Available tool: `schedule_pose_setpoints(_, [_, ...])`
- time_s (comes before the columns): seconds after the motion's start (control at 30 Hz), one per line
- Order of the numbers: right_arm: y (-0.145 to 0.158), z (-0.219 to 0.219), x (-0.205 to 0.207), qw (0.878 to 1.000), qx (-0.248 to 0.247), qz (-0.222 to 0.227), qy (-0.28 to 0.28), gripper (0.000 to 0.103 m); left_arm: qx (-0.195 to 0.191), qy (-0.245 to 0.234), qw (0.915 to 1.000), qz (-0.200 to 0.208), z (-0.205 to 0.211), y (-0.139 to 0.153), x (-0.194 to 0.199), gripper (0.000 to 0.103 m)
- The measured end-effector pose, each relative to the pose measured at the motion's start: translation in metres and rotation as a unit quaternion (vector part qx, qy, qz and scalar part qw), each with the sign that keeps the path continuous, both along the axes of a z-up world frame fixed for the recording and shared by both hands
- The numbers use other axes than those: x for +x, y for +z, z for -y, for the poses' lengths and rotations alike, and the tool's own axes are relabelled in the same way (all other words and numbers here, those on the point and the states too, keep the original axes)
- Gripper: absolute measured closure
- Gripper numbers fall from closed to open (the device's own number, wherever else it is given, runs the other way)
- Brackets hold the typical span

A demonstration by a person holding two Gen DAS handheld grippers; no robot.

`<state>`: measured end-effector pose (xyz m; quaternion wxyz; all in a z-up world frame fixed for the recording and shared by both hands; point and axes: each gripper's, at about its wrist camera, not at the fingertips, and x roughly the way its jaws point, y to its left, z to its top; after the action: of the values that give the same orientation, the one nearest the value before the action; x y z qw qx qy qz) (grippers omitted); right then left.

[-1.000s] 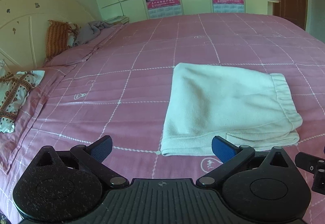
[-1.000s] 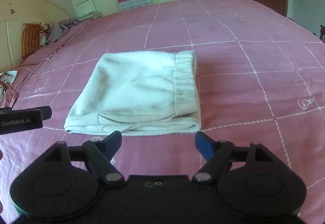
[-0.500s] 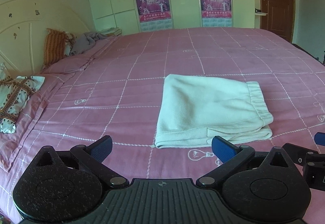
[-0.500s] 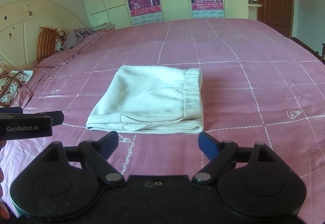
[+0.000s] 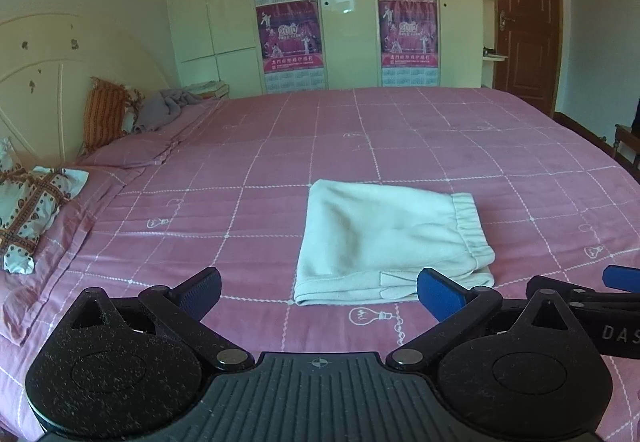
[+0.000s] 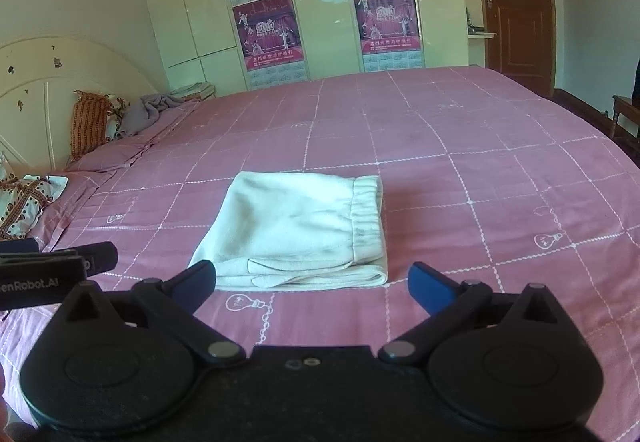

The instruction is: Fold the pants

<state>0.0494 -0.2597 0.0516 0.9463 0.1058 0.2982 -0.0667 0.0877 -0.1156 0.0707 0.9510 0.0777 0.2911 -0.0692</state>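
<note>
Pants (image 5: 390,242), pale cream, lie folded into a compact rectangle on the pink quilted bed (image 5: 460,137), toward its near edge and roughly midway along it. The elastic waistband (image 5: 468,228) forms the right-hand side of the bundle; the stacked fold edges face the cameras. The bundle's long axis runs left to right across both views, parallel to the near edge of the bed. Left hand-held gripper (image 5: 318,288): jaws spread wide, holding nothing, short of the bundle, which sits ahead and slightly right of its centreline. Right hand-held gripper (image 6: 312,280): likewise spread and empty, with the bundle almost dead ahead and a little left. Neither touches the cloth. Judged from the neat layered shape, folding appears complete or nearly so; for any further fold across the long axis, the right hand-held gripper is better aligned with the waistband end.
</note>
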Motion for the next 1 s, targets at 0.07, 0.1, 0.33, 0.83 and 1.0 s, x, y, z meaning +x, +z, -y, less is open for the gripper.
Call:
schedule_pose_setpoints(0.07, [0.002, -0.001, -0.004, 1.0, 0.009, -0.013, -0.004, 0.0, 0.003, -0.005, 0.9999, 0.009, -0.003, 0.007, -0.012, 0.0])
schedule_pose_setpoints(0.1, [0.004, -0.001, -0.007, 1.0, 0.014, -0.014, -0.007, 0.0, -0.001, -0.002, 1.0, 0.009, -0.005, 0.008, -0.014, 0.0])
schedule_pose_setpoints(0.33, [0.013, -0.018, -0.02, 1.0, -0.014, -0.007, 0.002, 0.0, -0.049, 0.034, 0.9968, -0.054, -0.016, -0.013, -0.009, 0.0])
schedule_pose_setpoints(0.83, [0.04, -0.029, -0.061, 0.995, -0.076, 0.027, -0.05, 0.0, -0.039, 0.02, 0.998, -0.045, -0.019, 0.008, -0.036, 0.0])
schedule_pose_setpoints(1.0, [0.044, -0.031, -0.065, 0.994, -0.082, 0.039, -0.056, 0.0, -0.037, 0.026, 0.9982, -0.041, -0.022, 0.008, -0.038, 0.0])
